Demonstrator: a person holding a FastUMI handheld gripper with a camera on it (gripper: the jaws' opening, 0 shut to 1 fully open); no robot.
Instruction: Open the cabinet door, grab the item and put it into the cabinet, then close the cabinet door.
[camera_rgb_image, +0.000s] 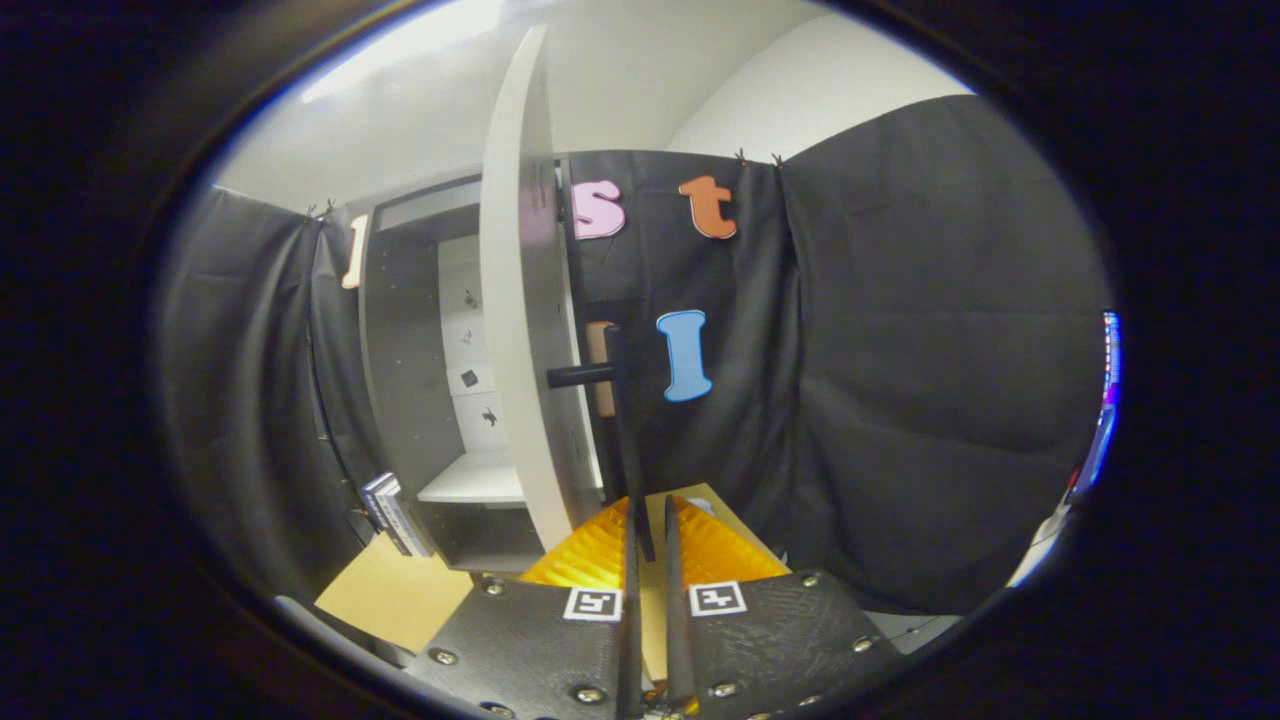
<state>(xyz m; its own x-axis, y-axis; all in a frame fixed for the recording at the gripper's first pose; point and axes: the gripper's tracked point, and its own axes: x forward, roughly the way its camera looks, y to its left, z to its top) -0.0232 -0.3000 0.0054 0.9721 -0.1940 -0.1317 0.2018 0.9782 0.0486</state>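
Recording booth: black cloth wall (900, 350) hung on white room walls, grey open-door cabinet (420, 380) centre-left, wooden tabletop (390, 590).

The scene is being lit from above the cabinet door (520, 300), where a bright ceiling strip is being overexposed. The cabinet's interior is being left in shadow. Straight edges are being bowed by fisheye distortion, and detail far from the door is being softened.

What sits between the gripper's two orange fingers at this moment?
In the gripper view, the lower end of the black bar handle on the open white cabinet door runs down between the orange fingers of the gripper, which look nearly closed around it.
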